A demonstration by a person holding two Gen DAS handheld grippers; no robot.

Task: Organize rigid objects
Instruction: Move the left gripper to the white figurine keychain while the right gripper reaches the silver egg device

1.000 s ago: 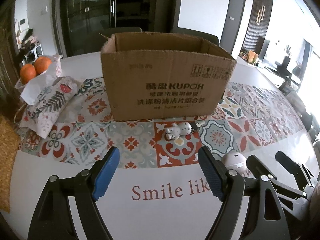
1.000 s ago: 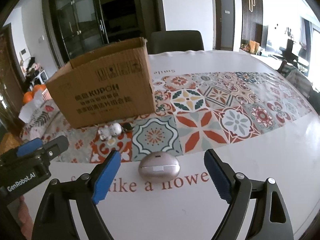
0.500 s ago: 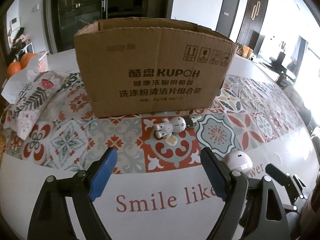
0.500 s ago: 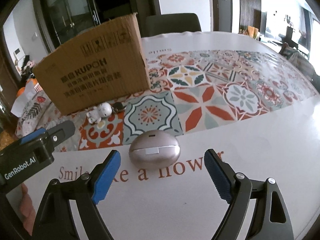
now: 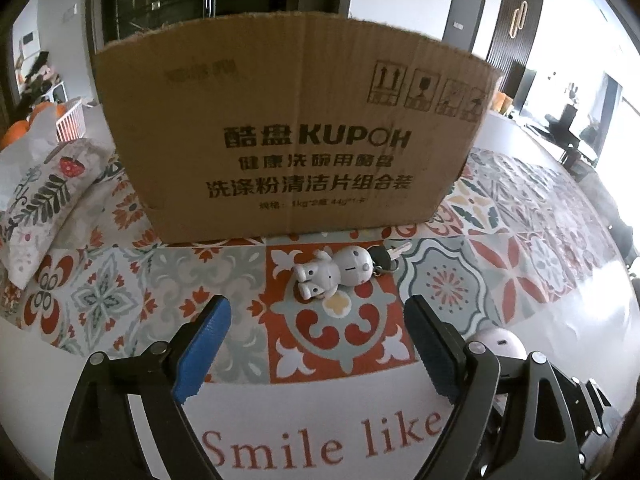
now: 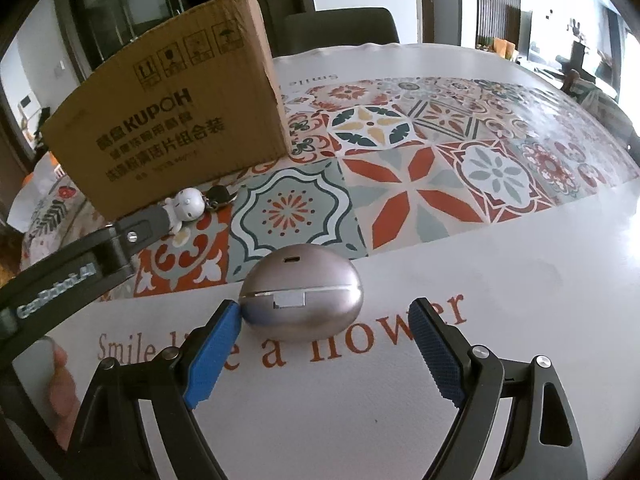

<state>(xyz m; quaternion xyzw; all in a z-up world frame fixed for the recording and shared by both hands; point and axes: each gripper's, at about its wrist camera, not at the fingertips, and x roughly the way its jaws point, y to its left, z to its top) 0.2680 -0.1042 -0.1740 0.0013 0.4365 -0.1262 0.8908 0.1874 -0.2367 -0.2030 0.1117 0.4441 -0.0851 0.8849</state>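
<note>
While both claws hang low over the table, the scene reads thus:

Left gripper (image 5: 316, 344): spread wide and holding nothing; its blue pads (image 5: 202, 354) stand well apart above the patterned tiles of the tablecloth (image 5: 100, 288), touching no object.

Right gripper (image 6: 324, 354): also spread wide, nothing clamped; the left pad's tip (image 6: 230, 314) sits right against the left end of the earbud case (image 6: 301, 303), while the right pad is clear of it on the other side.

Earbud case: a smooth, rounded metallic pebble lying flat on the white border of the cloth, at the edge of the tiled pattern, over the printed words "Smile like a flower"; in the left wrist view only its pale top (image 5: 500, 340) peeks out behind the left gripper's right finger.

Figurine keychain (image 5: 334, 272): a small white doll lying on its side on a red tile, just ahead of the left gripper's opening, with a dark key fob (image 5: 384, 258) and a key attached at its right; it sits close in front of the box.

Cardboard box (image 5: 292, 120): upright on the cloth, printed "KUPOH", its front wall filling the middle of the left view.

Floral pouch (image 5: 44, 196): lying at the far left of the table, beside the box.

Oranges (image 5: 16, 136): behind the pouch at the left edge.
</note>
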